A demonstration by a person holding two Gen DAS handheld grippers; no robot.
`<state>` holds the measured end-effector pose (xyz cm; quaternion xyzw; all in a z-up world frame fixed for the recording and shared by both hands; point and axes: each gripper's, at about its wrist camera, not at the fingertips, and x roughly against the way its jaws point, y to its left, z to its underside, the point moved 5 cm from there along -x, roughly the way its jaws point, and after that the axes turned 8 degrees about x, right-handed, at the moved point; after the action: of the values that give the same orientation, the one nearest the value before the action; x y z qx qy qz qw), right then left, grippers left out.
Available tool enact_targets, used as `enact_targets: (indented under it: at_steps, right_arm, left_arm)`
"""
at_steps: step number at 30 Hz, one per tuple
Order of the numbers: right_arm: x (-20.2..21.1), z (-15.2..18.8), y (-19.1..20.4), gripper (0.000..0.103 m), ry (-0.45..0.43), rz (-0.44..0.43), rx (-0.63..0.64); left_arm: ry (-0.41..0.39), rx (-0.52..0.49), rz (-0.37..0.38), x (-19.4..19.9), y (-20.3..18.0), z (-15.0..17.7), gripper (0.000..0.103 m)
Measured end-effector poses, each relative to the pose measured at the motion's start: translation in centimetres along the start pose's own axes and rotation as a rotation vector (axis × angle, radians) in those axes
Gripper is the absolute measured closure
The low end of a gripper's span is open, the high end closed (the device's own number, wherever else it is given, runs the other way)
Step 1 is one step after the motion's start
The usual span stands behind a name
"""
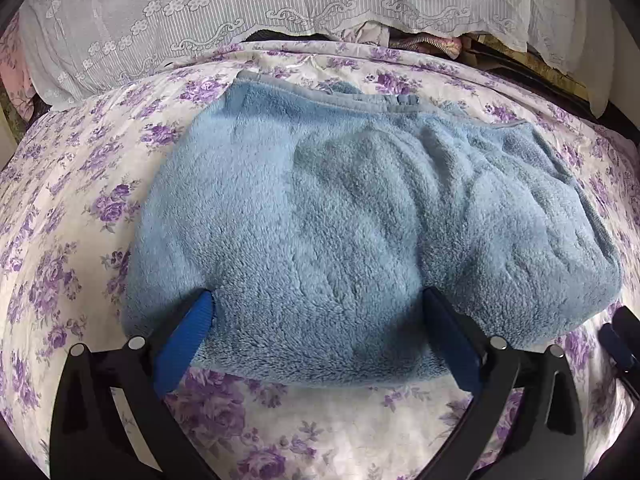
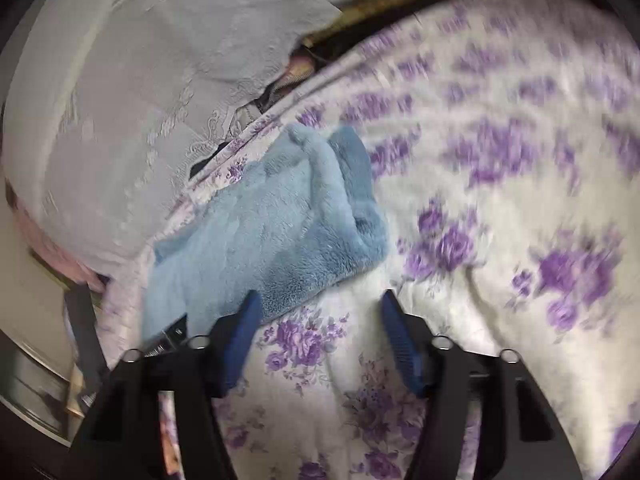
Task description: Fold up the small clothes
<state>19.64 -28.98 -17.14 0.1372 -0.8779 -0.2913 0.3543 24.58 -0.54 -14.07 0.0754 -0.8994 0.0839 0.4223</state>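
A fluffy light-blue fleece garment (image 1: 340,224) lies folded in a thick bundle on the purple-flowered bedsheet (image 1: 60,208). My left gripper (image 1: 320,304) is open, its blue fingers (image 1: 188,340) wide apart and pressed against the near edge of the bundle, one on each side. In the right wrist view the same garment (image 2: 272,232) lies up and to the left. My right gripper (image 2: 320,304) is open and empty over the sheet (image 2: 500,200), its left fingertip at the garment's near edge. The right view is blurred.
A white lace-trimmed pillow (image 1: 200,12) lies along the far side of the bed, also in the right wrist view (image 2: 140,100). Dark clutter and a bed edge (image 1: 520,64) show behind it. The other gripper (image 1: 620,340) shows at the right edge.
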Motion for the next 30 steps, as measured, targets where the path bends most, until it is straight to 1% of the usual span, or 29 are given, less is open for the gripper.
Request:
enact_targets:
  at_steps: [1, 2, 5, 7, 9, 11, 12, 13, 14, 17, 18, 20, 22, 24, 28, 30]
  right_arm:
    - [-0.4, -0.1, -0.6, 0.056, 0.005, -0.020, -0.054]
    - [-0.6, -0.4, -0.8, 0.056, 0.004, -0.040, -0.088]
    - [-1.8, -1.6, -1.1, 0.056, 0.001, -0.115, -0.204]
    - [-3.1, -2.3, -1.2, 0.054, 0.012, -0.116, -0.258]
    - [-4.2, -2.8, -0.9, 0.054, 0.006, -0.088, -0.277]
    - [-5.2, -3.2, -0.4, 0.054, -0.020, -0.059, -0.267]
    - [-5.4, -3.2, -0.3, 0.054, -0.034, -0.048, -0.257]
    - [-5.6, -3.4, -0.1, 0.054, -0.048, -0.038, -0.235]
    - [-5.7, -3.6, 0.1, 0.054, -0.054, -0.032, -0.211]
    - [-6.0, -3.8, 0.4, 0.054, -0.067, -0.018, -0.156]
    - [-6.2, -3.8, 0.5, 0.054, -0.068, -0.014, -0.146]
    - [-6.3, -4.0, 0.6, 0.054, -0.069, -0.009, -0.131]
    - [-6.4, -4.1, 0.5, 0.054, -0.070, -0.011, -0.129]
    - [-6.2, -3.9, 0.5, 0.054, -0.071, -0.012, -0.128]
    - [-6.1, -3.8, 0.3, 0.054, -0.072, -0.012, -0.123]
    - [-6.1, -3.8, 0.3, 0.053, -0.072, -0.012, -0.122]
  left_arm:
    - [-0.006, 0.001, 0.000, 0.1, 0.0, 0.1, 0.004]
    - [-0.015, 0.003, 0.002, 0.4, 0.0, 0.0, 0.004]
    - [-0.045, 0.030, 0.043, 1.8, 0.1, -0.7, 0.004]
    - [-0.064, 0.044, 0.058, 2.5, 0.0, -1.5, 0.004]
    - [-0.073, 0.046, 0.036, 2.6, -0.1, -2.3, 0.004]
    - [-0.042, 0.056, 0.004, 1.4, 0.0, -2.5, 0.004]
    - [0.000, 0.071, 0.001, 0.0, 0.2, -2.4, 0.004]
    - [0.017, 0.077, 0.004, -0.9, 0.4, -2.2, 0.004]
    - [0.010, 0.070, -0.003, -1.3, 0.3, -2.2, 0.004]
    - [-0.039, 0.010, -0.055, -0.9, -0.5, -2.0, 0.004]
    - [-0.044, 0.007, -0.057, -0.8, -0.5, -1.9, 0.004]
    - [-0.048, 0.022, -0.036, -0.6, -0.2, -2.0, 0.004]
    - [-0.052, 0.053, 0.003, 0.0, 0.3, -2.3, 0.004]
    - [-0.071, 0.065, 0.027, 0.8, 0.3, -2.4, 0.004]
    - [-0.116, 0.046, 0.036, 1.7, -0.2, -2.4, 0.004]
    - [-0.108, 0.029, 0.029, 1.4, -0.5, -2.3, 0.004]
